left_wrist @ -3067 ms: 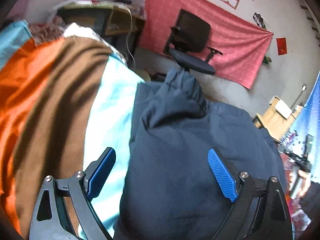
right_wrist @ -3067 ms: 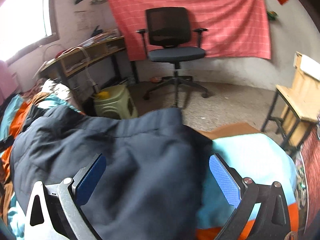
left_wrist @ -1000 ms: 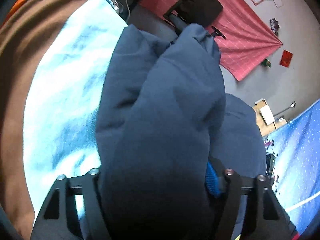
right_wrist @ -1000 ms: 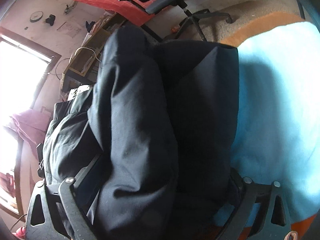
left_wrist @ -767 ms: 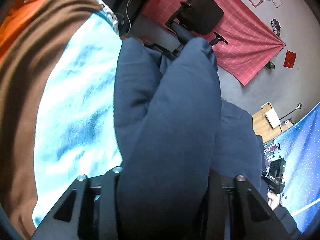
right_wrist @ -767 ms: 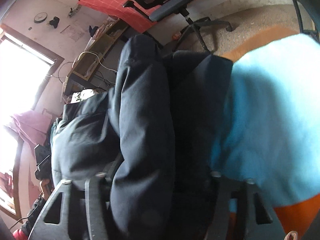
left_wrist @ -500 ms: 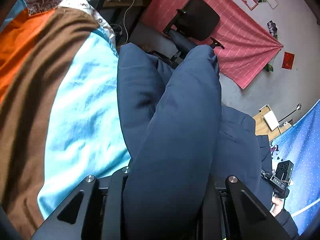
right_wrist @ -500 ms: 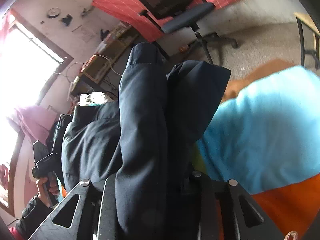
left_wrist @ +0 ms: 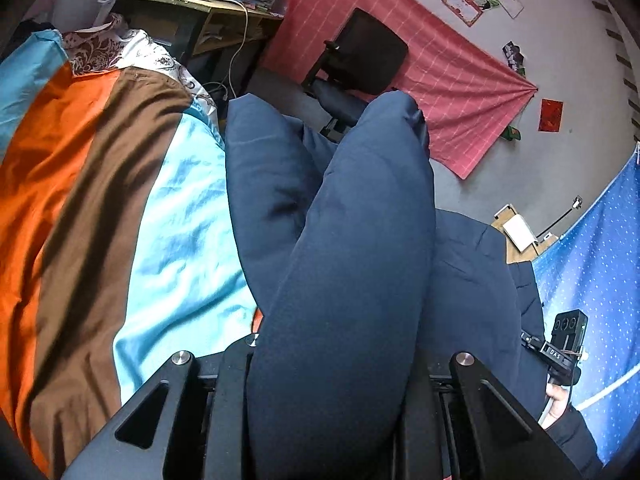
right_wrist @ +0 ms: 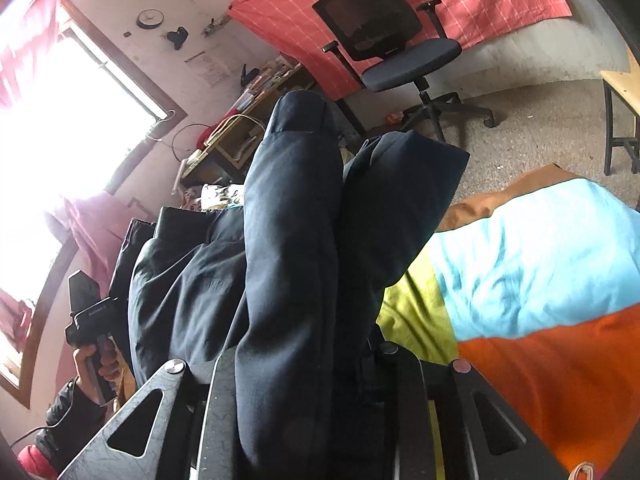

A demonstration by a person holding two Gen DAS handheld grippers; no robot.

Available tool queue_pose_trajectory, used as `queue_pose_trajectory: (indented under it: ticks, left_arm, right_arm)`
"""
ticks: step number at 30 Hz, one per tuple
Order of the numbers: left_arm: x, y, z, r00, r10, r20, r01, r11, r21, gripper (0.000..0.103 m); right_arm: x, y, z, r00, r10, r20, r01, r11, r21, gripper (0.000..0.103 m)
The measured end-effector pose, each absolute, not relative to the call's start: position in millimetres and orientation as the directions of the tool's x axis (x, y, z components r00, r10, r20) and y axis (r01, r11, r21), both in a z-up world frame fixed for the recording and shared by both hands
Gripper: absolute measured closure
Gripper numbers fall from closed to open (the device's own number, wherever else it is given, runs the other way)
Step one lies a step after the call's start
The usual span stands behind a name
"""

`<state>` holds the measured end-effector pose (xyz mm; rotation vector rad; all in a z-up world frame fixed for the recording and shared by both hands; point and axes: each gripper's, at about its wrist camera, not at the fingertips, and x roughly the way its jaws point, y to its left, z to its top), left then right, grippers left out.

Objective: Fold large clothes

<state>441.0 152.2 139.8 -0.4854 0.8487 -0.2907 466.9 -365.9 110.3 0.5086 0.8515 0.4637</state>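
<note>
1. Navy padded cloth fills the middle of both wrist views: a big puffy jacket point(left_wrist: 352, 240), raised in two bunched ridges above a striped bedspread point(left_wrist: 100, 200) of orange, brown and light blue. The rest of the garment point(right_wrist: 180, 280) sags down toward the bed between the two tools.

2. Judged by its puffed ridges and soft creases, the jacket is bulky but light, limp and springy. The smooth shell looks slippery, so a thick pinch of padding should hold better than a thin edge, and a hem or seam better than a mid panel.

3. Left gripper point(left_wrist: 332, 364) is clamped on a fat fold of the jacket; the cloth bulges out over both jaws. Right gripper point(right_wrist: 308, 364) grips another fold the same way.

4. Hidden: the pads of both tools are buried in cloth, so how deep each bite goes cannot be told. Which part of the jacket each one holds (sleeve, hem or body) is also unclear.

5. Cut off: the bedspread's near edge and the jacket's lower end run out of view below the gripper frames.

6. Small things: a hand point(right_wrist: 96, 364) with the left tool's handle shows at the edge of the right view; a black office chair point(right_wrist: 384, 36) stands well apart, before a red wall cloth point(left_wrist: 420, 92).
</note>
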Motion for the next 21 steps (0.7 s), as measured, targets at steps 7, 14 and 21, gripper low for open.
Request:
queue_pose_trajectory:
  ticks: [7, 14, 21]
  left_arm:
    - [425, 146, 132, 0.594, -0.433, -0.678, 0.043, 0.859, -0.511, 0.084]
    - [419, 137, 85, 0.528, -0.397, -0.751, 0.015, 0.888, -0.459, 0.084]
    - [420, 140, 56, 0.518, -0.385, -0.764, 0.0, 0.893, -0.451, 0.08]
  right_arm:
    - [442, -362, 110, 0.561, 0.562, -0.608, -0.162, 0.795, 0.585, 0.081]
    - [431, -356, 72, 0.508, 0.555, -0.659, -0.126, 0.805, 0.58, 0.081]
    - [426, -354, 31, 0.495, 0.519, -0.697, -0.113, 0.834, 0.54, 0.08]
